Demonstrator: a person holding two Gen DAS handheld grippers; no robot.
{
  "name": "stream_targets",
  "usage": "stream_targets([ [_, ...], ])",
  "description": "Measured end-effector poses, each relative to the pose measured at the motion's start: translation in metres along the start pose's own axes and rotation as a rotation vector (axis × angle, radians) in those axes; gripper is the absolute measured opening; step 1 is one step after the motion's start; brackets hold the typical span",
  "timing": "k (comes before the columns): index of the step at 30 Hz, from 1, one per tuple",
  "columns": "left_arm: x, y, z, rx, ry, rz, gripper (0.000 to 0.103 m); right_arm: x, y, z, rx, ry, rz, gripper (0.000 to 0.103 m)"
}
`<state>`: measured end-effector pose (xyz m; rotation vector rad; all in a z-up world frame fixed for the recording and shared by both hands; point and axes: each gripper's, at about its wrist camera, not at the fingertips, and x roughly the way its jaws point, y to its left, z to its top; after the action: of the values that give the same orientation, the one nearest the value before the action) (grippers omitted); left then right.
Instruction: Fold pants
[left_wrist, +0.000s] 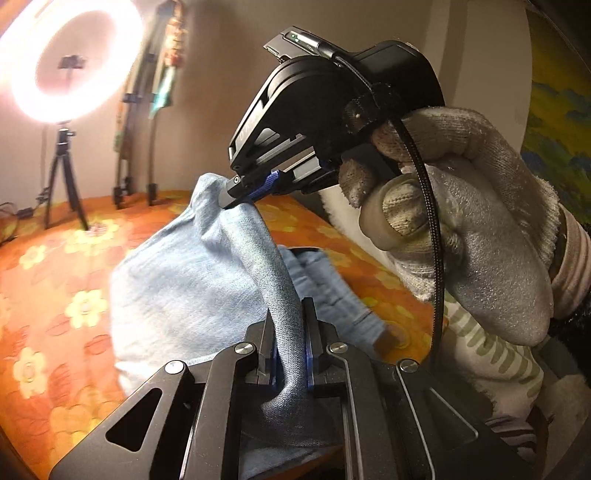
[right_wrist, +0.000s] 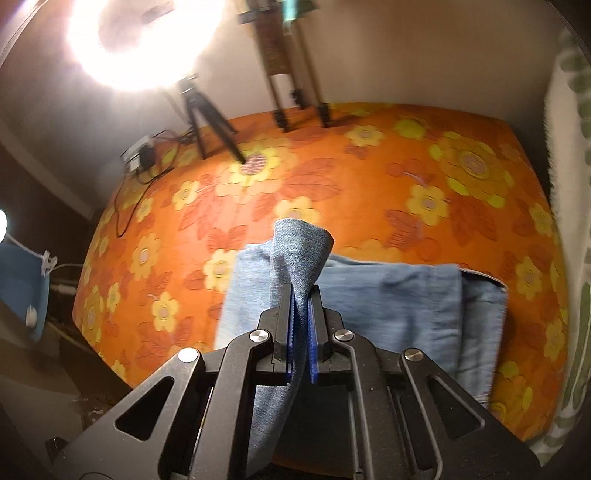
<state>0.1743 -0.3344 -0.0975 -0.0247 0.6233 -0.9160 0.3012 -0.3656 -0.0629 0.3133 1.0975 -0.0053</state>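
Left wrist view: the left gripper (left_wrist: 290, 343) has its jaws clamped on a ridge of the light blue pants (left_wrist: 177, 280), low in the frame. Above centre, the right gripper (left_wrist: 240, 190), in a gloved hand (left_wrist: 476, 229), pinches the same fabric. The rest drapes onto the orange floral worktop (right_wrist: 369, 177), ring light (right_wrist: 144, 40) upper left.

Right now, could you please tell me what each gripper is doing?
Left gripper: shut on the light blue jeans.
Right gripper: shut on the jeans too.
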Motion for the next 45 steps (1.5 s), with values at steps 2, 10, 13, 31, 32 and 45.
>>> stream_targets([
  [2,0.01,-0.009,0.002,0.01,0.011,-0.015,0.008,-0.003,-0.019,-0.002,0.022,-0.003,-0.006,0.006],
  [10,0.044,-0.038,0.005,0.049,0.051,-0.062,0.008,-0.011,-0.08,-0.01,0.092,-0.015,-0.022,0.006],
  [13,0.055,-0.047,0.005,0.058,0.064,-0.072,0.008,-0.012,-0.097,-0.013,0.114,-0.017,-0.024,0.006],
  [31,0.108,-0.05,0.007,0.065,0.13,-0.106,0.008,0.006,-0.166,-0.025,0.191,-0.019,-0.023,0.006],
  [32,0.11,-0.049,0.004,0.066,0.134,-0.106,0.008,0.009,-0.171,-0.025,0.196,-0.018,-0.022,0.006],
  [45,0.129,-0.046,-0.003,0.067,0.181,-0.104,0.008,0.042,-0.209,-0.027,0.249,0.002,0.023,0.006],
])
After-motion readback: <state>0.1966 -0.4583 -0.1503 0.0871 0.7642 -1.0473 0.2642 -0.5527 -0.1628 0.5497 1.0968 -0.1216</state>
